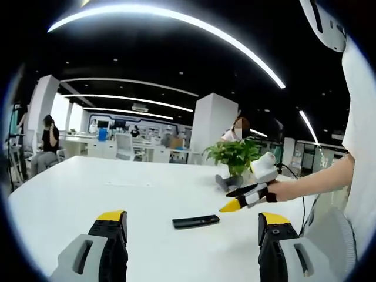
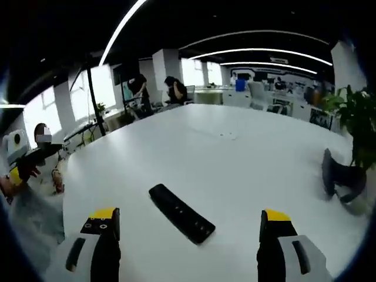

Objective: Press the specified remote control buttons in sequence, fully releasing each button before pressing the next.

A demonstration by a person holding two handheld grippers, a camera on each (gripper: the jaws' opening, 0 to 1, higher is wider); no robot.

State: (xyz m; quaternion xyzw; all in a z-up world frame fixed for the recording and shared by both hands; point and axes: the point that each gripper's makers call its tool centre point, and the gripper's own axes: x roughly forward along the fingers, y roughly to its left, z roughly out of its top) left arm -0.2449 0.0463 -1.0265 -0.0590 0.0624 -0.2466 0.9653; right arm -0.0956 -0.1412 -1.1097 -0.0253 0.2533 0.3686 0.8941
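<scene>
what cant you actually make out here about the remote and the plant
- Remote buttons: too small and dark to tell apart in the right gripper view, smaller still in the left gripper view.
- Plant: cut off by the right gripper view's edge.
- Plant pot: hidden behind the right gripper in the left gripper view.

Open office: curved ceiling light strips (image 1: 176, 20), white pillars (image 1: 212, 120), desks (image 1: 88, 147).

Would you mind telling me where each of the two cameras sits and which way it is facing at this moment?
Left gripper view: rides on the left gripper, jaws apart, looking across the white table at the remote control, the potted plant and the right gripper; a forearm shows.
Right gripper view: rides on the right gripper, jaws apart, facing the remote control lengthwise.
Both share remote, table and plant.
</scene>
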